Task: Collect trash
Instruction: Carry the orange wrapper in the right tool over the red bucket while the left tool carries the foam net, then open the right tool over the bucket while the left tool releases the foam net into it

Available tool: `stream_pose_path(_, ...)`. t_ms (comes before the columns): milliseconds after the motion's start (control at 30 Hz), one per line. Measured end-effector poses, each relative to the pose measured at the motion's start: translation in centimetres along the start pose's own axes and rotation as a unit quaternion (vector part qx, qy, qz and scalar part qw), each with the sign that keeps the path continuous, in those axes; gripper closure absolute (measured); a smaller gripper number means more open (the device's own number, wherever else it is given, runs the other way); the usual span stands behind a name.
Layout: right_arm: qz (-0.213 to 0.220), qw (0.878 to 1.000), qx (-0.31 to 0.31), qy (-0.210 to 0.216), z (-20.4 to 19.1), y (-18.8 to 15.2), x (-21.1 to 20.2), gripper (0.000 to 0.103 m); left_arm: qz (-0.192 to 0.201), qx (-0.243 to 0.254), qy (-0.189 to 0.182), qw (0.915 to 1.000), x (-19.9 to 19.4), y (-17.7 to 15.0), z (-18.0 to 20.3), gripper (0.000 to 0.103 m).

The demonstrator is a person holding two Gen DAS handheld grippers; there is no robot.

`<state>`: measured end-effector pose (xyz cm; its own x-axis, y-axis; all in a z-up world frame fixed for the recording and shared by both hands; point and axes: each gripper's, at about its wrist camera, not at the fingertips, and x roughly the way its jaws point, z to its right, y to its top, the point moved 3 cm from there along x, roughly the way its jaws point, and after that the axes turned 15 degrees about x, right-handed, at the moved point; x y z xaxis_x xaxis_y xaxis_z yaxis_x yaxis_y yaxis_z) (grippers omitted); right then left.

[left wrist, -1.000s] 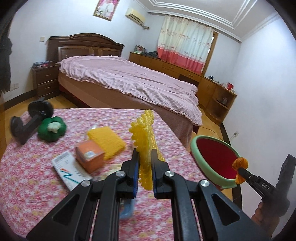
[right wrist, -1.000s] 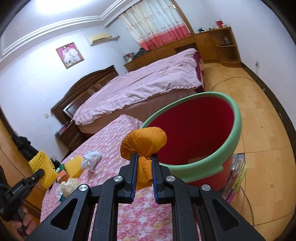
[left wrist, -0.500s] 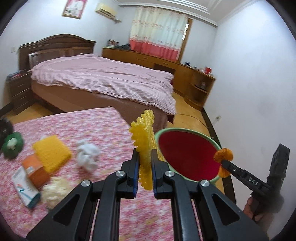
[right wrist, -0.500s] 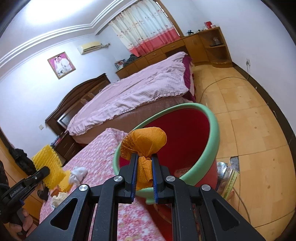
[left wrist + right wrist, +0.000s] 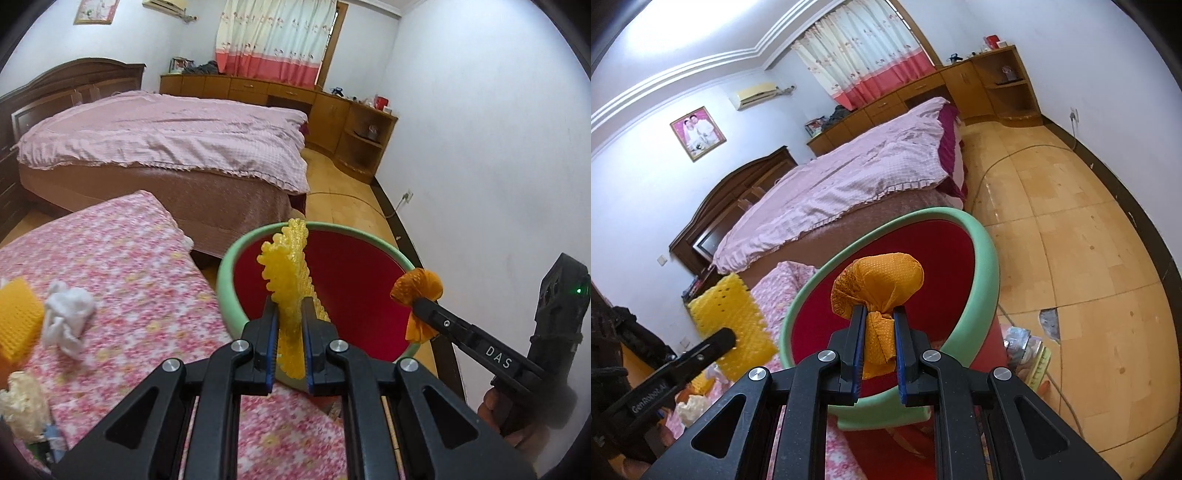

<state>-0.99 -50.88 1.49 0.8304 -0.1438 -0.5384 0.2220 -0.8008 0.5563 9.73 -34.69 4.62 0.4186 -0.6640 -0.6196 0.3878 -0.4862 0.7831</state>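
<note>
One red bin [image 5: 354,295] with a green rim stands just beside the floral-covered table [image 5: 129,258]; no contents show on its visible red inside. One yellow foam net [image 5: 288,280], pinched upright between the left gripper [image 5: 289,332] fingers, hangs at the bin's near rim. One orange mesh wad [image 5: 879,284], clamped in the right gripper [image 5: 880,332], hovers before the bin's mouth. One crumpled white tissue [image 5: 68,314] lies on the table.

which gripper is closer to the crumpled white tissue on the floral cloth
Left. The left gripper, shut on the yellow foam net, sits just right of the white tissue; the right gripper with its orange net is across the bin.
</note>
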Motion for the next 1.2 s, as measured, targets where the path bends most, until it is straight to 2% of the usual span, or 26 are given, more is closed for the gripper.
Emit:
stream_pose_path(200,-0.011,1.000,0.003,-0.006,0.4,-0.1,1.3,0.089,-0.017,0.002,-0.006,0.9998,2.1,-0.4,0.3,0.092)
stream_pose_path(300,-0.015,1.000,0.004,-0.006,0.7,0.1,2.0,0.087,-0.020,0.002,0.004,0.9998,2.6,-0.7,0.4,0.091)
stream_pose_path(367,-0.017,1.000,0.005,-0.008,0.8,0.0,2.3,0.086,-0.027,0.004,0.005,0.9996,3.0,-0.8,0.4,0.079)
stream_pose_path(467,-0.026,1.000,0.014,-0.006,1.2,-0.1,2.9,0.086,-0.033,-0.005,-0.002,0.9994,3.5,-0.9,0.1,0.070)
stream_pose_path(600,-0.026,1.000,0.015,-0.005,1.2,0.0,3.2,0.085,-0.037,-0.006,-0.004,0.9993,3.8,-1.0,0.1,0.068)
stream_pose_path(700,-0.025,0.999,0.020,0.006,1.3,-0.1,3.1,0.077,-0.040,-0.004,0.003,0.9992,3.7,-1.1,0.1,0.068)
stream_pose_path(867,-0.025,0.999,0.019,0.010,1.2,-0.2,2.9,0.071,-0.041,-0.011,0.007,0.9991,3.3,-1.2,-0.4,0.068)
stream_pose_path(1000,-0.022,0.999,0.019,0.014,0.9,-0.4,2.4,0.059,-0.038,-0.023,0.008,0.9990,2.4,-1.4,-1.0,0.068)
stream_pose_path(1200,-0.024,0.999,0.021,0.018,0.6,-0.7,1.6,0.057,-0.032,-0.035,0.016,0.9988,0.4,-1.8,-1.7,0.068)
